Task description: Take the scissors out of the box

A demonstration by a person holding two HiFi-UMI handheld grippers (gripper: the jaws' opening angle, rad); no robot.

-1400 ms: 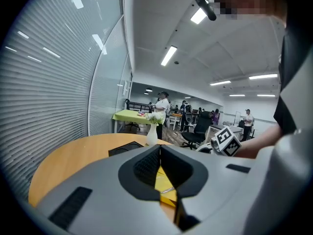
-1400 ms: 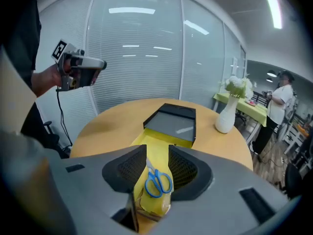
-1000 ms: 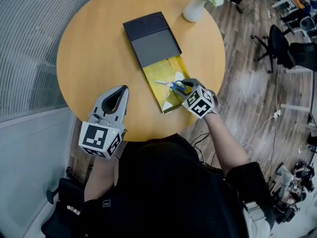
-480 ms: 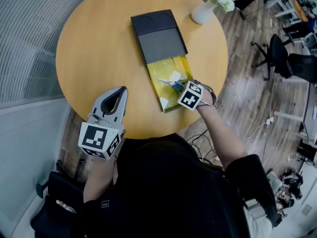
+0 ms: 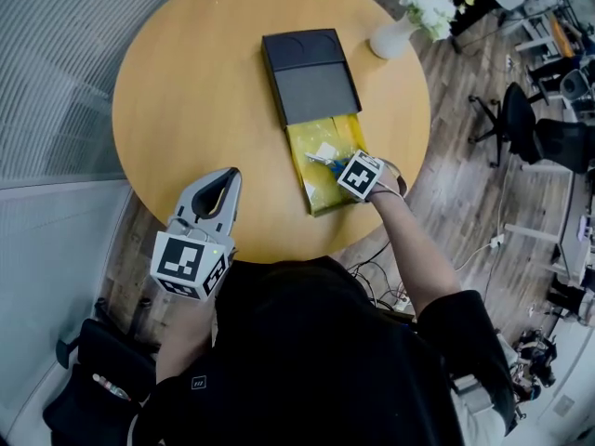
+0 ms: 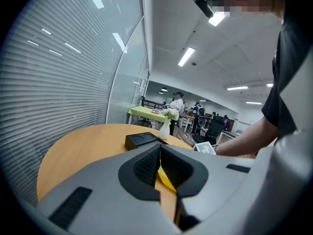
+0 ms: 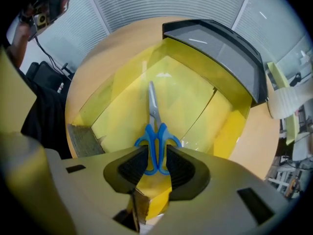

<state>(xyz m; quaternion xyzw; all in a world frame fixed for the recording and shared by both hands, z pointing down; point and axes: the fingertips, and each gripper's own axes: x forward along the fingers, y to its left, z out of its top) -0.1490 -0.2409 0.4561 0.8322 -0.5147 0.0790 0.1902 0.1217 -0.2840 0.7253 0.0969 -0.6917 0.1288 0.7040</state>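
Left gripper (image 6: pixel 160 153) parked at near bench (image 5: pixel 186 91) edge, jaws together, empty, well off. Right gripper (image 7: pixel 156 154) is ours for this: pointing down into yellow box (image 7: pixel 117 106), jaws closing astride blue handles of scissors (image 7: pixel 155 130), no pinch yet by our read. Blades run away toward black sleeve (image 7: pixel 220 43). Versus second ago: right gripper steeper, lower.
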